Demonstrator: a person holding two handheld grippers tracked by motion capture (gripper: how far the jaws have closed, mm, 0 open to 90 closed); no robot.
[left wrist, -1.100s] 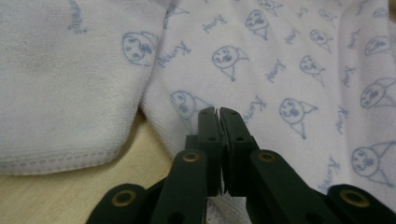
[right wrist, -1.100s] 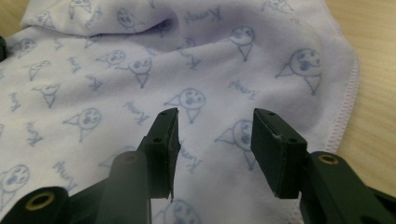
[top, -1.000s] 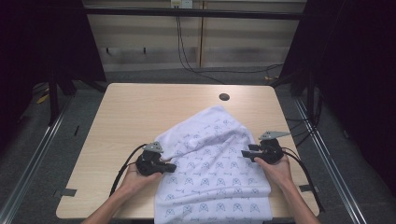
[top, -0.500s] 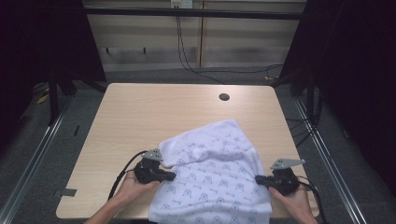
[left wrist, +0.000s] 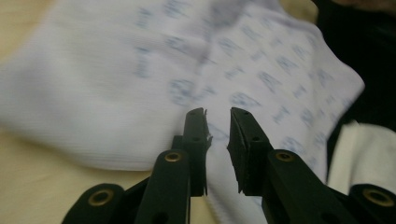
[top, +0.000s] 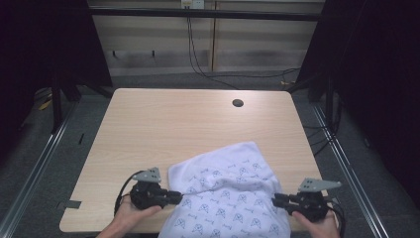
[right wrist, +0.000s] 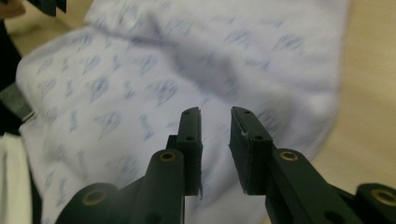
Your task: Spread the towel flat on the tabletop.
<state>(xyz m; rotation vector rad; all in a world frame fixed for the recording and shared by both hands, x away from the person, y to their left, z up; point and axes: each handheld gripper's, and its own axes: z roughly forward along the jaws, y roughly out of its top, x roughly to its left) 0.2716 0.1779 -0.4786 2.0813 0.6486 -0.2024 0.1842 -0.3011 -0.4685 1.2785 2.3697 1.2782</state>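
White patterned cloth [top: 225,198] lies on tabletop [top: 188,129] near edge, lower part cut off by frame. Left gripper [top: 174,196] and right gripper [top: 275,200] at its sides, jaws just opening, released, nothing pinched. Gripper views blurred.

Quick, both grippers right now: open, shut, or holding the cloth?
Left gripper: jaws just opened, a gap between them, nothing pinched; the white patterned cloth lies beyond.
Right gripper: jaws just opened too, apart, cloth not gripped.
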